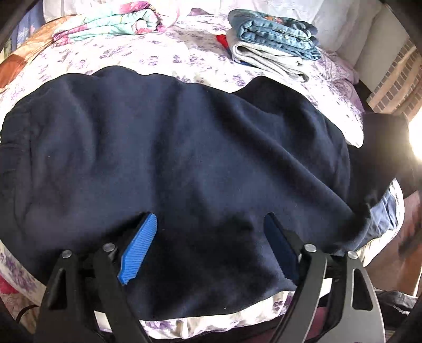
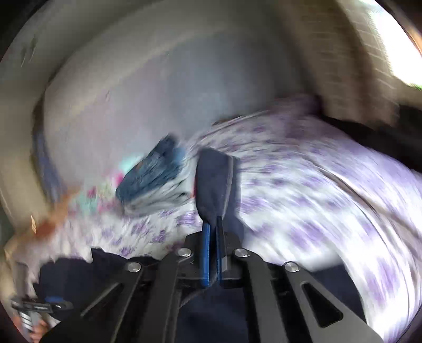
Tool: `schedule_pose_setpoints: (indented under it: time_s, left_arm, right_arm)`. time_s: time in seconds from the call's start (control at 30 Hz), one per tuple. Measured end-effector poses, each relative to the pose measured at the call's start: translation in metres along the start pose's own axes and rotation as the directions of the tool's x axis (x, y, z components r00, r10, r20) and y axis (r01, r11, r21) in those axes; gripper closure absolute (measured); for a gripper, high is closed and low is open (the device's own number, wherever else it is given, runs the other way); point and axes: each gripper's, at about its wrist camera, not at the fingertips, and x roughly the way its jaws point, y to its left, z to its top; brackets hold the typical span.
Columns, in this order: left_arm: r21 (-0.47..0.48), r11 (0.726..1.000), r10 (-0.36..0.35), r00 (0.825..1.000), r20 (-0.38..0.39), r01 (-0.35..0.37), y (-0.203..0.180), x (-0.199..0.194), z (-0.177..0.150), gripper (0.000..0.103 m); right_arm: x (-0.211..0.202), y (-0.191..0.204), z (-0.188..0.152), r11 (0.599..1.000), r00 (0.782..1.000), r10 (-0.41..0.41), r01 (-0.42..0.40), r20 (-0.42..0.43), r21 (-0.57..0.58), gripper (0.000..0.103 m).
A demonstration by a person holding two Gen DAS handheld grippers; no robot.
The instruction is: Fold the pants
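Observation:
Dark navy pants lie spread across the bed, filling most of the left wrist view. My left gripper hovers open just above the near part of the pants, blue pads wide apart, holding nothing. My right gripper is shut on a flap of the navy pants, which sticks up past the fingertips; more navy fabric hangs below it. The right wrist view is motion-blurred. The left gripper also shows at the lower left of that view.
The bed has a white sheet with purple flowers. A stack of folded jeans and grey cloth sits at the far right, and a folded floral blanket lies at the far left. A brick wall stands at right.

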Motion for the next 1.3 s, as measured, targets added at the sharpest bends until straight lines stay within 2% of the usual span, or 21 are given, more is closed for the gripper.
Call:
schedule_pose_setpoints:
  time_s: [0.07,0.13,0.23,0.27,0.3,0.33,0.37,0.4,0.43,0.47,0.53,0.57,0.7,0.73,0.8,0.87,0.9,0.97,1.07,1.2,1.3]
  left_arm:
    - [0.028,1.000,0.015,1.000,0.007,-0.015,-0.004,-0.001,-0.003,0.022]
    - [0.049,0.999,0.024,1.000,0.006,-0.024,-0.007,-0.001,-0.005,0.020]
    - [0.062,0.998,0.028,1.000,-0.004,-0.028,-0.007,-0.001,-0.003,0.019]
    - [0.058,0.998,0.026,1.000,-0.004,-0.026,-0.007,-0.001,-0.003,0.019]
    - [0.052,0.998,0.023,1.000,-0.003,-0.023,-0.006,-0.002,-0.005,0.019]
    - [0.046,0.999,0.021,1.000,-0.001,-0.021,-0.006,-0.003,-0.005,0.018]
    - [0.044,0.999,0.020,1.000,0.000,-0.020,-0.006,-0.003,-0.006,0.018]
    - [0.040,0.999,0.019,1.000,0.000,-0.019,-0.005,-0.005,-0.008,0.018]
    - [0.036,0.999,0.017,1.000,0.001,-0.017,-0.006,-0.005,-0.008,0.018]
    - [0.030,0.999,0.013,1.000,0.003,-0.013,-0.005,-0.006,-0.008,0.018]
    - [0.018,1.000,0.006,1.000,0.007,-0.006,-0.002,-0.008,-0.009,0.018]
    - [0.013,1.000,0.004,1.000,0.008,-0.004,-0.001,-0.008,-0.009,0.018]
    - [-0.006,0.999,0.035,0.999,0.018,-0.035,0.010,-0.013,-0.007,0.019]
    - [-0.013,0.999,0.032,0.999,0.018,-0.032,0.014,-0.015,-0.007,0.020]
    - [-0.024,0.999,0.022,1.000,0.018,-0.022,0.021,-0.020,-0.007,0.021]
    - [-0.048,0.999,-0.007,1.000,0.016,0.008,0.030,-0.029,-0.007,0.022]
    - [-0.060,0.998,-0.019,1.000,0.018,0.020,0.034,-0.034,-0.007,0.022]
    - [-0.091,0.994,-0.057,0.998,0.028,0.059,0.045,-0.050,-0.007,0.021]
    - [-0.149,0.986,-0.057,0.996,0.075,0.068,0.066,-0.081,-0.008,0.021]
    - [-0.261,0.965,0.002,0.993,0.118,0.029,0.103,-0.109,-0.013,0.020]
    - [-0.376,0.927,0.031,0.996,0.078,0.001,0.134,-0.104,-0.020,0.020]
  right_arm:
    - [-0.024,-0.039,-0.036,0.991,0.999,-0.046,0.045,0.003,0.128,0.099]
    - [-0.027,-0.066,-0.070,0.976,0.995,-0.074,0.086,-0.069,0.198,0.099]
    - [-0.035,-0.084,-0.085,0.958,0.997,-0.015,0.036,-0.074,0.284,0.095]
    - [-0.036,-0.083,-0.084,0.960,0.998,0.013,0.006,-0.065,0.281,0.088]
    - [-0.035,-0.081,-0.081,0.961,0.997,0.035,-0.016,-0.064,0.276,0.076]
    - [-0.031,-0.081,-0.076,0.959,0.996,0.064,-0.043,-0.067,0.279,0.036]
    - [-0.026,-0.079,-0.073,0.958,0.995,0.066,-0.042,-0.077,0.283,0.026]
    - [-0.020,-0.079,-0.070,0.958,0.994,0.029,0.002,-0.104,0.285,0.026]
    - [-0.016,-0.079,-0.067,0.958,0.991,0.012,0.026,-0.130,0.287,0.027]
    - [-0.010,-0.081,-0.065,0.953,0.989,0.007,0.039,-0.150,0.302,0.046]
    - [-0.004,-0.084,-0.059,0.949,0.984,0.031,0.026,-0.175,0.313,0.099]
    - [-0.002,-0.083,-0.052,0.942,0.982,0.092,-0.032,-0.165,0.334,0.099]
    - [-0.032,-0.064,-0.037,0.943,0.987,0.142,-0.111,-0.078,0.313,0.099]
    - [-0.037,-0.062,-0.038,0.946,0.987,0.135,-0.103,-0.084,0.308,0.099]
    - [-0.036,-0.066,-0.055,0.943,0.982,0.089,-0.031,-0.164,0.330,0.099]
    - [-0.024,-0.077,-0.081,0.941,0.965,0.034,0.056,-0.260,0.332,0.099]
    - [-0.019,-0.085,-0.095,0.930,0.959,0.046,0.062,-0.281,0.363,0.099]
    - [-0.020,-0.093,-0.106,0.913,0.968,0.088,0.016,-0.233,0.408,0.101]
    - [-0.021,-0.090,-0.110,0.914,0.975,0.083,0.008,-0.205,0.405,0.100]
    - [-0.016,-0.090,-0.110,0.919,0.980,0.080,-0.003,-0.181,0.395,0.100]
    - [-0.012,-0.086,-0.109,0.925,0.983,0.076,-0.006,-0.168,0.381,0.100]
